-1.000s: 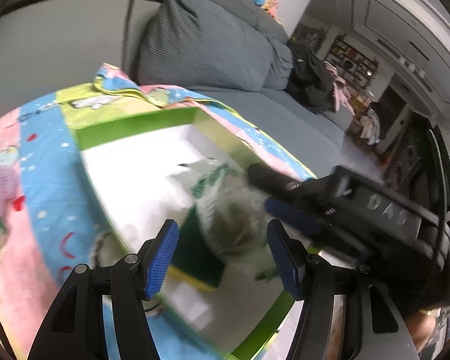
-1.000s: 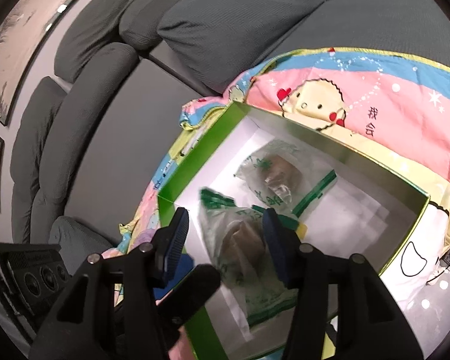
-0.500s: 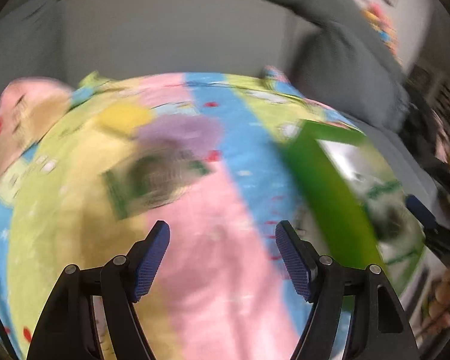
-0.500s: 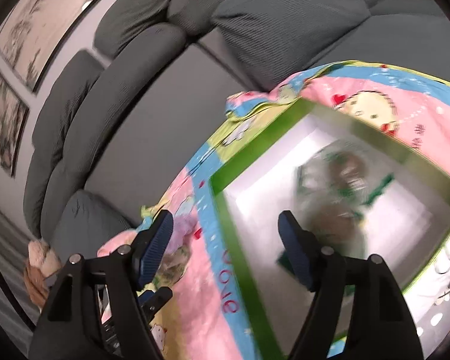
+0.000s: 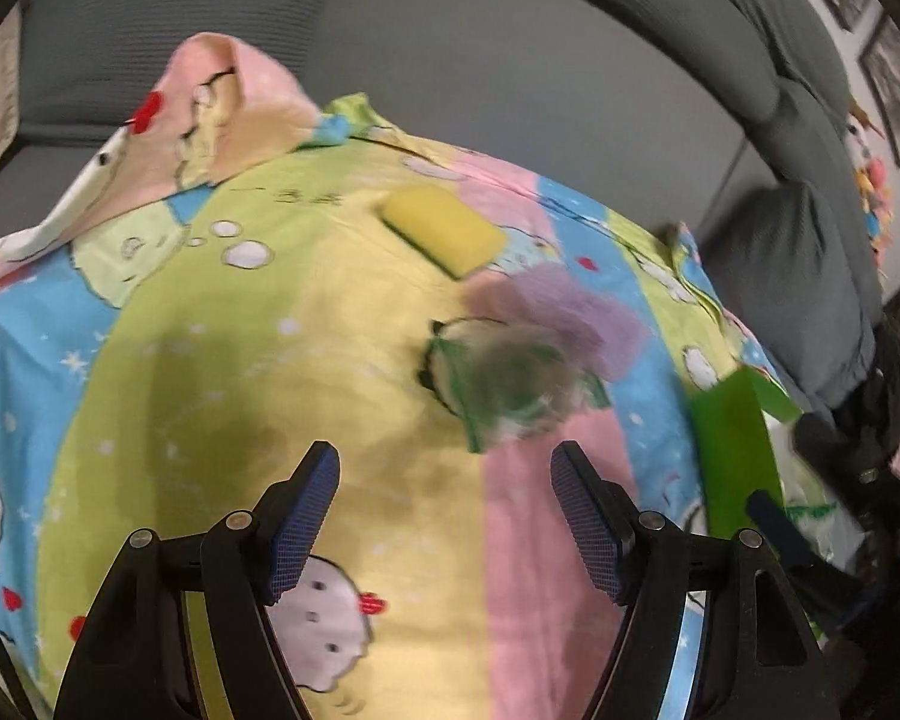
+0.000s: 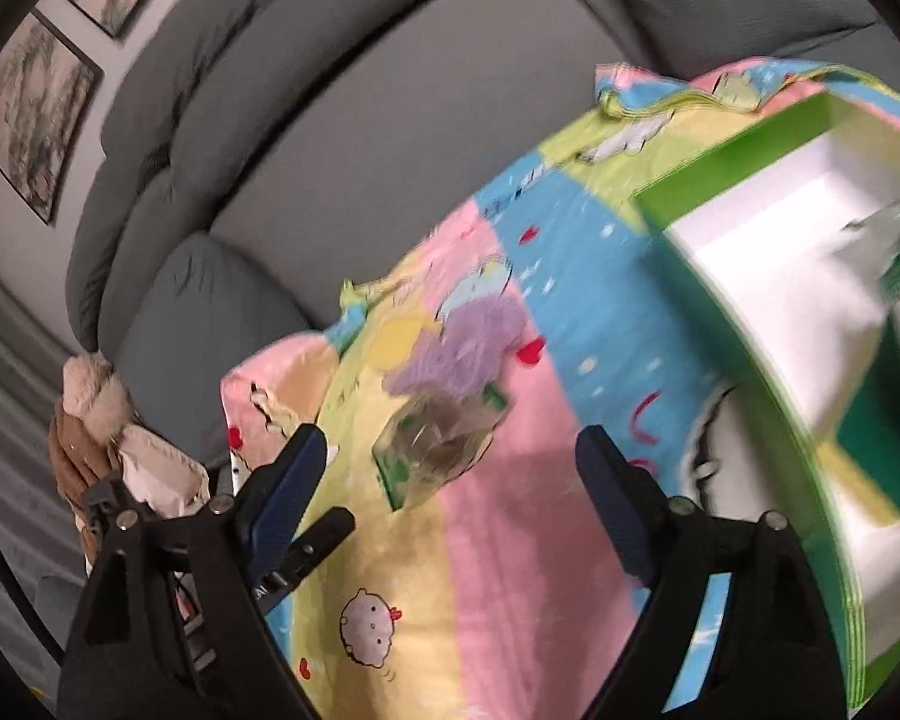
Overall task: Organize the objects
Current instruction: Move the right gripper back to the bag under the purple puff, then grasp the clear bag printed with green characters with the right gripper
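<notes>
Both tongs stand wide and hold nothing: the left gripper [image 5: 444, 516] and the right gripper [image 6: 450, 501] hang above the cartoon-print sheet [image 5: 330, 324]. A clear green-printed packet [image 5: 510, 387] lies mid-sheet, blurred, just ahead of both. Toward the sheet's far edge rests a yellow sponge [image 5: 444, 231]. At its right edge sits the green box [image 6: 744, 312], with another packet and a sponge inside.

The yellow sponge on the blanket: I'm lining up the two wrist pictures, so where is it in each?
Left wrist: yellow sponge upper centre, beyond the clear snack bag.
Right wrist: sponge a blurred patch left of centre.
Shared landmark: the blanket's purple patch beside both.
</notes>
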Demonstrator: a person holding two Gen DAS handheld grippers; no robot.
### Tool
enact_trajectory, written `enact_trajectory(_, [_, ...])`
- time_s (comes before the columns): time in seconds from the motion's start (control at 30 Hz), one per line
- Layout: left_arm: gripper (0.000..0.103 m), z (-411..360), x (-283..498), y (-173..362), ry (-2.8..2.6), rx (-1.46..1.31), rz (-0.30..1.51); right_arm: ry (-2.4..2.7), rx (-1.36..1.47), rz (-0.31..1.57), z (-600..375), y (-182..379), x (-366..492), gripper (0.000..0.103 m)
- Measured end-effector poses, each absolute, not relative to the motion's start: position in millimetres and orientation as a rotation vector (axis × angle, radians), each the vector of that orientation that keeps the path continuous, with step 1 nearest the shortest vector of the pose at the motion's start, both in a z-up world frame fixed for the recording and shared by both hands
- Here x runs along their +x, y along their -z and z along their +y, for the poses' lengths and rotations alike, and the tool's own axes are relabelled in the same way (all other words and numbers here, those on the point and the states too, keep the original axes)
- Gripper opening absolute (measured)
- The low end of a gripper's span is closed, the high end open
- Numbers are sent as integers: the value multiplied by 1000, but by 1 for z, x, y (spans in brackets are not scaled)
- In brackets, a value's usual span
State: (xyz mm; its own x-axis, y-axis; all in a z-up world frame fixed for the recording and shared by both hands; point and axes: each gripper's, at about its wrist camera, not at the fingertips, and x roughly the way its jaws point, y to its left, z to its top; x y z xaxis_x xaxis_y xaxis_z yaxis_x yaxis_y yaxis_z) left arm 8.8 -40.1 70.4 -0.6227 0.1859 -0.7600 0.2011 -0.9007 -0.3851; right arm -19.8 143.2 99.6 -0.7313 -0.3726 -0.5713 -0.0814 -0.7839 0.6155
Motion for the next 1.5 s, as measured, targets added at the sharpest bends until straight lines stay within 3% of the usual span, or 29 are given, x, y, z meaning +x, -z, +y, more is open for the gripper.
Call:
enact_trajectory(0.47, [74, -84, 13, -71, 2697, 1324, 830, 2578, 1423, -664, 50, -66, -91, 85])
enact_trajectory(0.9, [74, -109, 14, -64, 2651, 1343, 876, 2538, 1586, -599, 16, -18, -138, 84])
enact_trajectory(1.03, [74, -111, 14, -64, 2657, 1366, 895, 2573, 1539, -575, 15, -19, -137, 77])
enact_trajectory(1.2, [74, -109, 14, -67, 2684, 1364, 882, 2561, 1526, -560, 20, -19, -133, 57])
enact_trajectory(1.5, [74, -91, 8, -73, 2727, 1393, 843, 2490, 1568, -660, 44, -24, -102, 56])
